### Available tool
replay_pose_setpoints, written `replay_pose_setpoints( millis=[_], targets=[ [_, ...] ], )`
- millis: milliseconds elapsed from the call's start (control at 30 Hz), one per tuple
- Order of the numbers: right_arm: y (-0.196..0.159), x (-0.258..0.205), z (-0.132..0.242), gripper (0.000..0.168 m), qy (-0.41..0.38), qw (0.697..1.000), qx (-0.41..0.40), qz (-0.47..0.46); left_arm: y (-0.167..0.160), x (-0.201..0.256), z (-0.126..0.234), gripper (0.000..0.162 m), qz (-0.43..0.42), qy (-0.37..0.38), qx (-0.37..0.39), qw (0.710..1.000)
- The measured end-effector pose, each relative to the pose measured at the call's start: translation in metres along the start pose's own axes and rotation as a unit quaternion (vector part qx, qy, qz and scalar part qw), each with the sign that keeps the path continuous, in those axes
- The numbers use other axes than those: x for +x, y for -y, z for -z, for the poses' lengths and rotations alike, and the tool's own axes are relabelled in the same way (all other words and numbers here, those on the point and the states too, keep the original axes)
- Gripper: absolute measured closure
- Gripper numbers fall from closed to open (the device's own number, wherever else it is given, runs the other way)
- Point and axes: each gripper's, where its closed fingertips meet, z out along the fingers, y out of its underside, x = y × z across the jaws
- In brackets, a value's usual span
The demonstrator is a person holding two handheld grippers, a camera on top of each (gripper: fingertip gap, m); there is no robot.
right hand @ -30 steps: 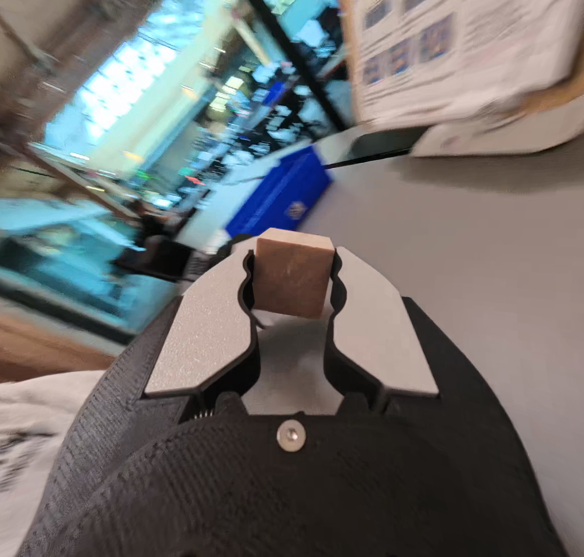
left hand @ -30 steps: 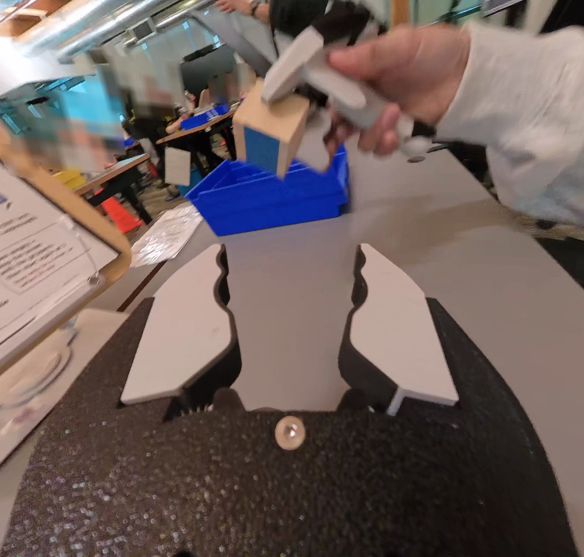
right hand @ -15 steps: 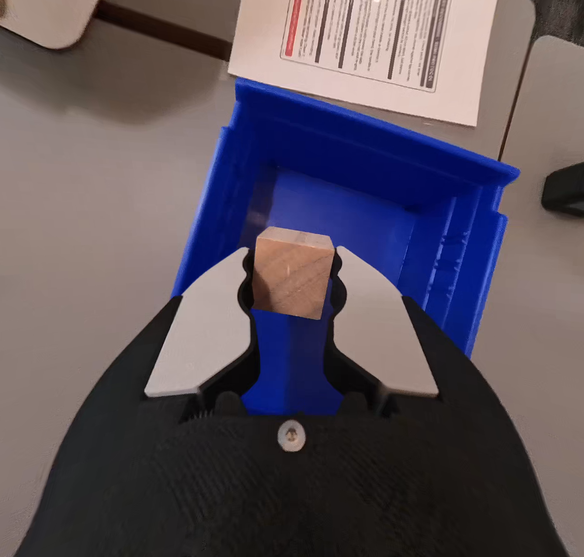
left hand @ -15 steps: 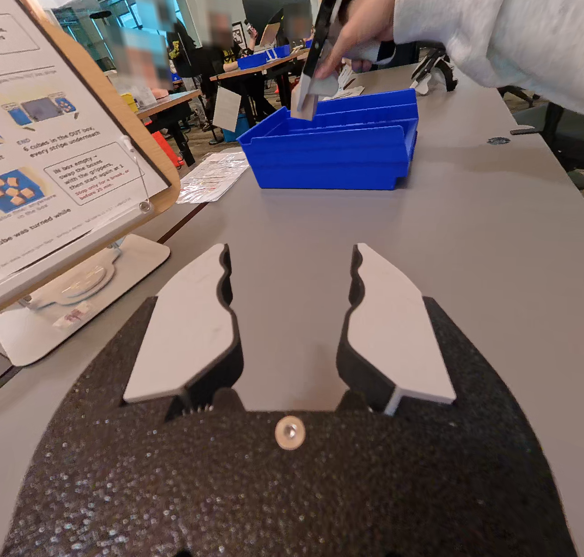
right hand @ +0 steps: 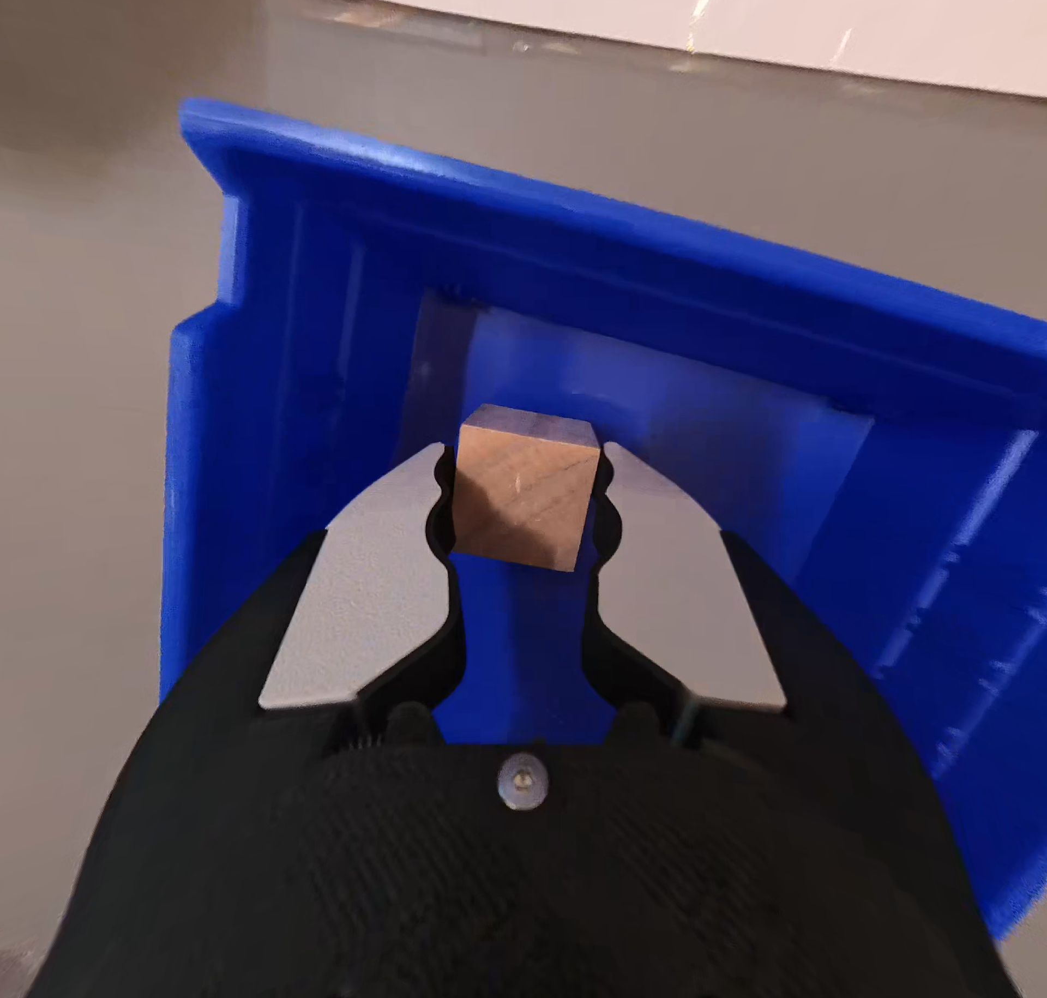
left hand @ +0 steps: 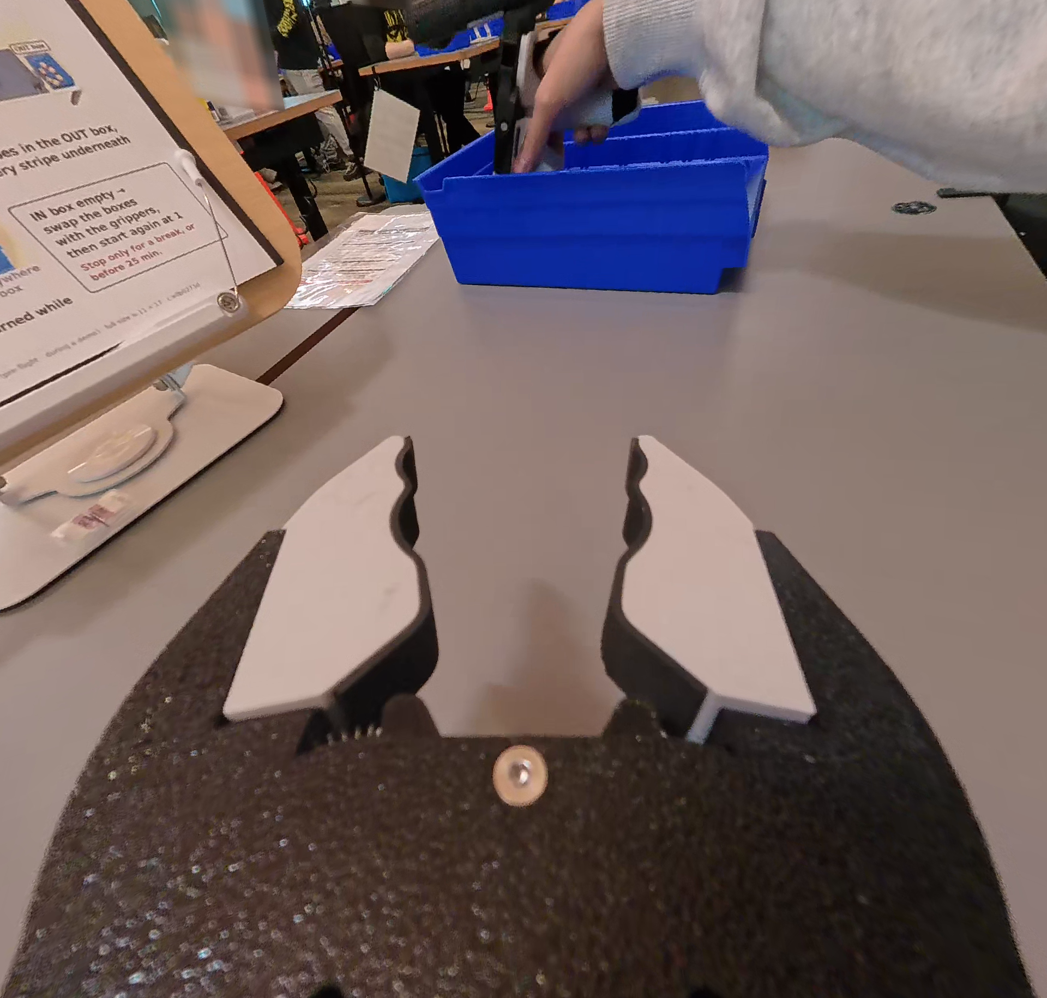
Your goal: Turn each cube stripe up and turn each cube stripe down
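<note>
My right gripper is shut on a plain wooden cube and holds it down inside a blue bin, near the bin's floor. No stripe shows on the cube's visible faces. In the left wrist view that same gripper reaches down into the blue bin, held by a hand in a grey sleeve; the cube is hidden there. My left gripper is open and empty, low over the grey table, well short of the bin.
A wooden stand with an instruction sheet and its white base stands at the left. A laminated paper lies left of the bin, also in the right wrist view. More tables and people are far behind.
The right gripper carried the cube from mid-air over the table to the blue bin and lowered it inside. The left gripper stayed open and settled lower, facing the bin.
</note>
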Motion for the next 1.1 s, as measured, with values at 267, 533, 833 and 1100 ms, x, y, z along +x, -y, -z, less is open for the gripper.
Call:
replay_pose_setpoints(
  millis=[267,533,833,1100],
  targets=[
    [0.003,-0.010,-0.021,0.121,0.012,1.000,0.000,0.003,-0.006,0.000,-0.002,0.092,0.007,-0.004,-0.005,1.000],
    [0.000,-0.011,-0.024,0.114,0.016,1.000,0.001,-0.002,-0.004,0.000,0.000,0.092,0.009,-0.004,-0.001,1.000],
    [-0.001,0.005,0.045,0.064,-0.042,0.993,0.114,-0.006,0.021,-0.020,0.029,0.089,0.032,0.038,0.046,0.998],
    [-0.027,-0.040,0.161,0.060,-0.051,0.940,0.335,0.027,0.047,-0.079,0.137,0.090,0.106,0.183,0.050,0.976]
  ],
)
